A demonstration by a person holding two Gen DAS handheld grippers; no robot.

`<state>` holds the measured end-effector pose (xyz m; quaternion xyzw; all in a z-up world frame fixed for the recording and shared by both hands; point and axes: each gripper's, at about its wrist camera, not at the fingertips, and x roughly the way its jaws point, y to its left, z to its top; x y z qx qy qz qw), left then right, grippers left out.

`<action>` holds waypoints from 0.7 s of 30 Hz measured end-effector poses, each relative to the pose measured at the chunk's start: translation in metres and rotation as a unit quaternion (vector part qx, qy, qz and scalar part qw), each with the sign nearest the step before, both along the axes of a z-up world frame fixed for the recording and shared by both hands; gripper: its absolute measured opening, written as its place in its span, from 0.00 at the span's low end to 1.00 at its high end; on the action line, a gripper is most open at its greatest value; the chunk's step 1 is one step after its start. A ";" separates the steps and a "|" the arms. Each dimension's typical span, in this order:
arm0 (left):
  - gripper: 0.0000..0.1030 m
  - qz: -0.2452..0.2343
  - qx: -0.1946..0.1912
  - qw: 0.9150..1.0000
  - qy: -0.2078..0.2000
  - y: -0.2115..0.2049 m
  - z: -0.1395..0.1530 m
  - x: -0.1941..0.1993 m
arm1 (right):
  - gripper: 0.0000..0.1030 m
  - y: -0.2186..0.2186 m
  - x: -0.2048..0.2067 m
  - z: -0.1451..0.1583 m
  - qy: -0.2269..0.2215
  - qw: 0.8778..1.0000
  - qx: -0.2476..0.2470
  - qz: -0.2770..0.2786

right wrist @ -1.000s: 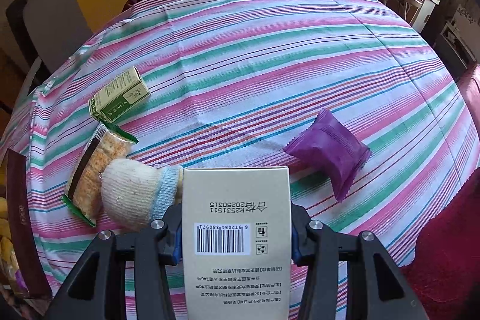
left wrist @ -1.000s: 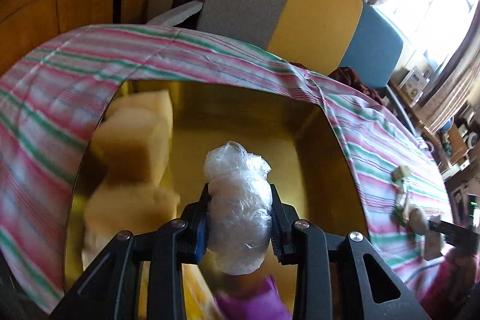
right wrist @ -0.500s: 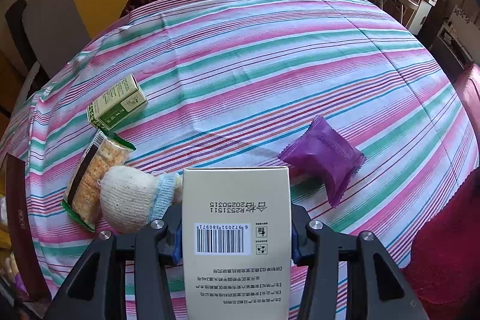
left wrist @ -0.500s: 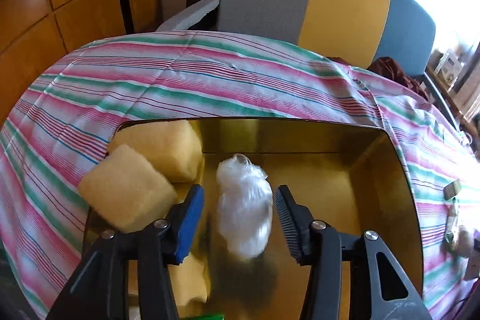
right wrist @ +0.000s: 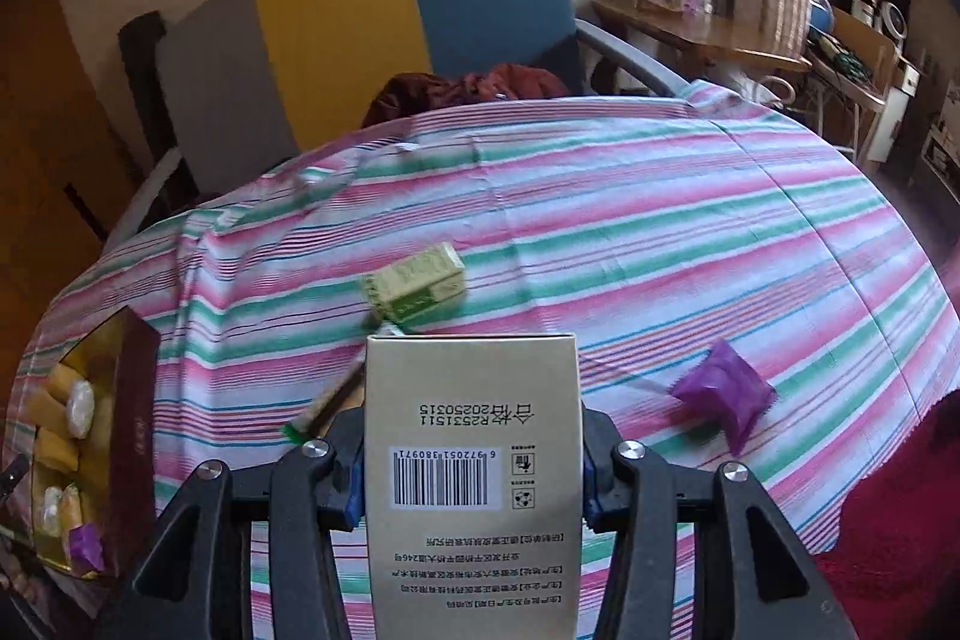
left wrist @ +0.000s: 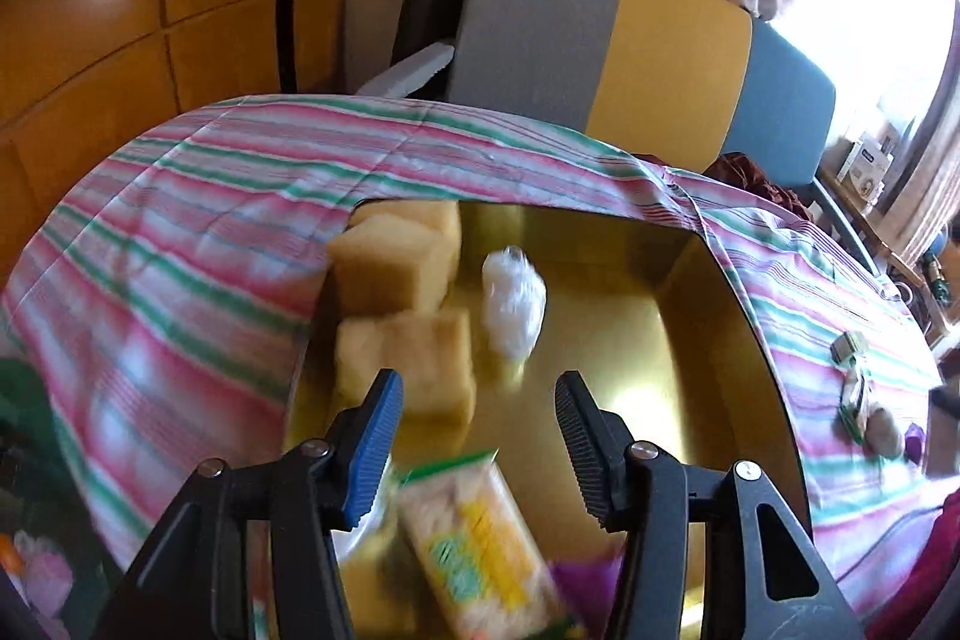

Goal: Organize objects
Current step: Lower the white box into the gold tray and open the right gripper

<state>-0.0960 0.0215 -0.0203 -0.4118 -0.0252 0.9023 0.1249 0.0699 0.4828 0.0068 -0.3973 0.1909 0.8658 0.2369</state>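
My left gripper (left wrist: 478, 388) hangs open and empty above the gold box (left wrist: 690, 340). The white plastic-wrapped ball (left wrist: 513, 307) lies free on the box floor, beside two yellow cakes (left wrist: 396, 274). A cracker packet (left wrist: 474, 538) and a purple packet (left wrist: 582, 574) lie in the box just below the fingers. My right gripper (right wrist: 473, 484) is shut on a beige carton with a barcode (right wrist: 474, 460), held above the striped tablecloth (right wrist: 660, 220). From the right wrist the gold box (right wrist: 135, 400) shows at the far left with its contents.
On the cloth lie a small green box (right wrist: 417, 283), a purple packet (right wrist: 723, 400), and a cracker pack (right wrist: 327, 400) partly hidden behind the carton. A grey, yellow and blue chair (right wrist: 360, 40) stands behind the table. A red cloth (right wrist: 888, 550) is at lower right.
The left jaws opened and let go of the wrapped ball, which now lies in the gold box; the gripper backed away. The right gripper rose and tilted up with the carton.
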 end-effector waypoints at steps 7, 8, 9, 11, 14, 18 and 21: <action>0.52 0.022 0.014 1.000 -0.010 -0.026 -0.007 0.027 | 0.48 -0.104 -0.074 0.017 0.012 0.988 -0.037 0.151; 0.52 0.025 0.013 1.000 -0.012 -0.030 -0.009 0.030 | 0.48 -0.123 -0.087 0.017 0.009 0.983 -0.043 0.178; 0.52 0.028 0.013 0.999 -0.014 -0.033 -0.012 0.033 | 0.48 -0.142 -0.098 0.017 0.006 0.979 -0.046 0.200; 0.52 0.029 0.012 0.999 -0.019 -0.038 -0.015 0.037 | 0.48 -0.179 -0.123 0.011 -0.006 0.968 -0.058 0.244; 0.52 0.034 0.011 0.999 -0.020 -0.045 -0.018 0.041 | 0.48 -0.234 -0.158 -0.003 -0.034 0.954 -0.060 0.293; 0.52 0.042 0.014 0.999 -0.013 -0.052 -0.016 0.042 | 0.49 -0.288 -0.200 -0.036 -0.084 0.942 -0.065 0.317; 0.53 0.049 0.013 0.999 -0.007 -0.055 -0.015 0.042 | 0.49 -0.308 -0.222 -0.058 -0.108 0.940 -0.081 0.313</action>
